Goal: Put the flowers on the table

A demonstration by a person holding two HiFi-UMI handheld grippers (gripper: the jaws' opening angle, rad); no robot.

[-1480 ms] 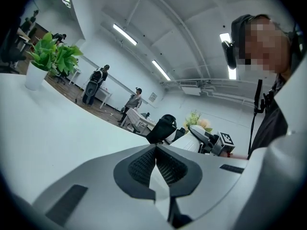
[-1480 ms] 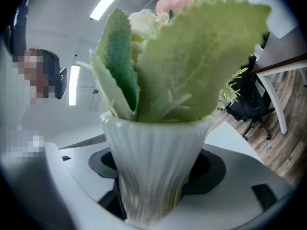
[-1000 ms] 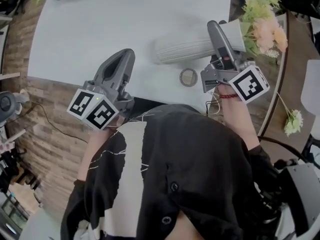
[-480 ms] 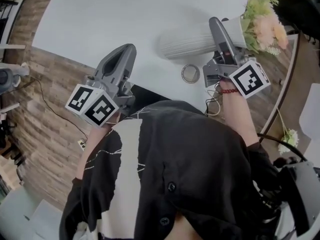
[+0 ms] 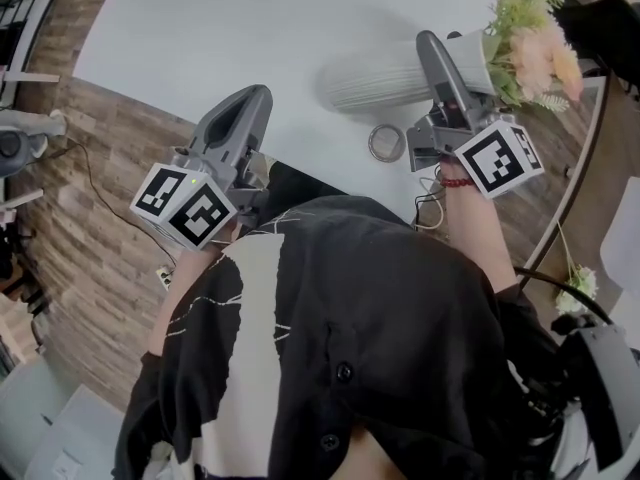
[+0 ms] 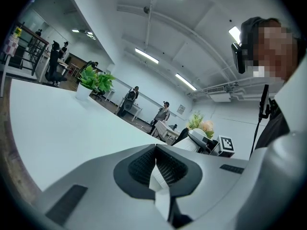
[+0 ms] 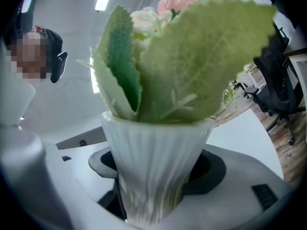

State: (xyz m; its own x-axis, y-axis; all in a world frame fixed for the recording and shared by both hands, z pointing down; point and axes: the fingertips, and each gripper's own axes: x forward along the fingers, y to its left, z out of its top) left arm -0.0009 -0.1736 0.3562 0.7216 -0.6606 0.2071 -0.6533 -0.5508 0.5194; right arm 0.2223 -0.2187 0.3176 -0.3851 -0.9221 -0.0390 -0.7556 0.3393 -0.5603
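a black shirt with a white pattern [image 5: 330, 368] is noted nearest the head camera, with both arms reaching forward from it. a red band [image 5: 458, 181] is worn on the right wrist. the left gripper [image 5: 255, 98] is held over the near edge of the round white table [image 5: 250, 28]; in its own view its ribbed pads are seen pressed together at the tips, with nothing held between them. a small ring [image 5: 385, 143] is found lying on the table between the two grippers, just beside the right one. the right gripper [image 5: 432, 53] is observed with its jaws set wide and clamped on the body of a ribbed white vase [image 5: 375, 83]. the vase is laid on its side above the near right part of the table; whether it touches the tabletop cannot be told. the flowers [image 5: 530, 43], pink and cream among green leaves, are seated in the mouth of the vase and are carried out past the right edge of the table. wood-pattern floor [image 5: 110, 198] is recorded around the table. further off, in the left gripper view, a potted plant [image 6: 96, 80] is seen at the far edge of the table.
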